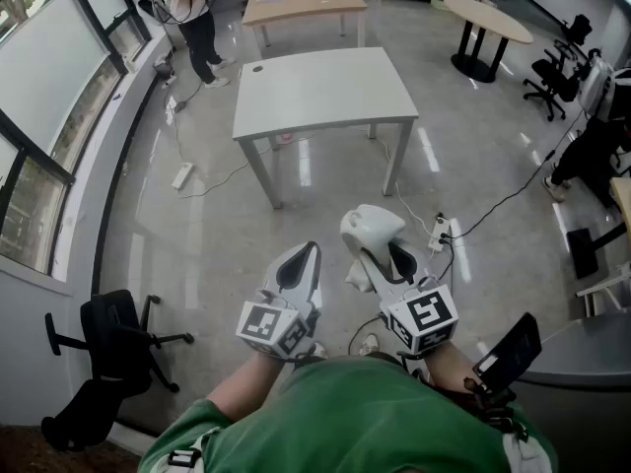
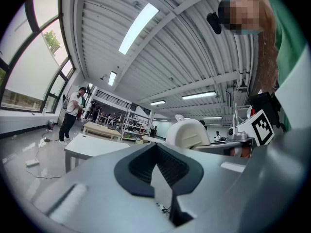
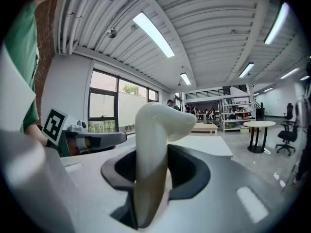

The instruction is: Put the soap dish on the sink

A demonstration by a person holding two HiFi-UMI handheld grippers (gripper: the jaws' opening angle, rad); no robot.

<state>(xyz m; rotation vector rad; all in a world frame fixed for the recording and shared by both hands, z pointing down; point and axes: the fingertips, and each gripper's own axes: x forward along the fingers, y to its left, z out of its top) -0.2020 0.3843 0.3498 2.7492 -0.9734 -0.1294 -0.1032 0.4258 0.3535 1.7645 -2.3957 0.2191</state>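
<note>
Head view: the right gripper (image 1: 392, 260) holds the white soap dish (image 1: 370, 230) in the air above the floor (image 1: 197, 235), just beside the left gripper (image 1: 307, 255).

Left gripper view: its jaws are together with nothing between them. The dish (image 2: 188, 134) shows beyond, to the right.

Right gripper view: the jaws are clamped on the dish's lower part, and the dish (image 3: 155, 125) rises upright between them.

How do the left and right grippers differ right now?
The right gripper clamps a white soap dish; the left gripper holds nothing. The right jaws stand apart around the dish; the left jaws meet at the tips. Both are held side by side in front of the person.
</note>
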